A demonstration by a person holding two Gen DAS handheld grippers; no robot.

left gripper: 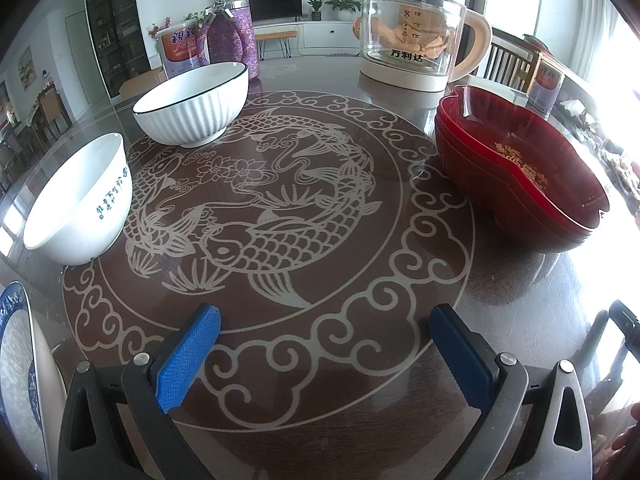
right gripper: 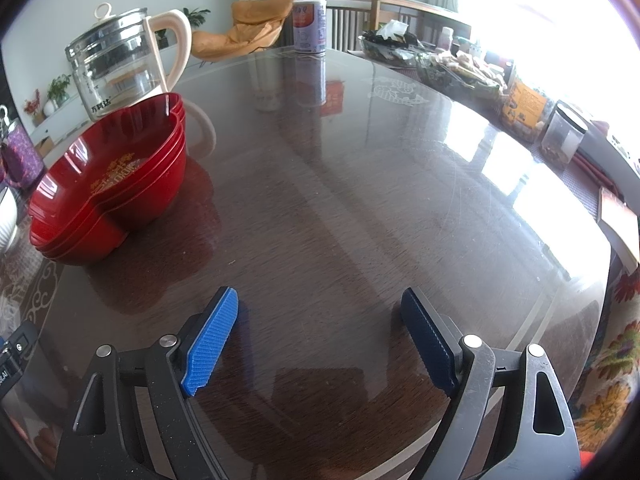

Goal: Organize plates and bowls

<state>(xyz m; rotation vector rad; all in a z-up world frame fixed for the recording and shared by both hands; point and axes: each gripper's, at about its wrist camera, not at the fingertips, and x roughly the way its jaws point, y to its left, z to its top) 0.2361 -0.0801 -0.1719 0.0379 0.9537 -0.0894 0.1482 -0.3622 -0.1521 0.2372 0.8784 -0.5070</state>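
Hovering claws agape, red bowls nearby

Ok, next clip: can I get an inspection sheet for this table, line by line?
Surface: glossy dark table with a carp motif.
Job's things: ribbed white bowl, smaller white bowl, nested red bowls, blue-patterned plate at the left edge.
Clutter: glass kettle, purple bottle, cans, snack containers.
Grippers: left gripper and right gripper open, holding nothing.
Cables: nothing seen.
Surroundings: TV, plants, chairs, bright window.
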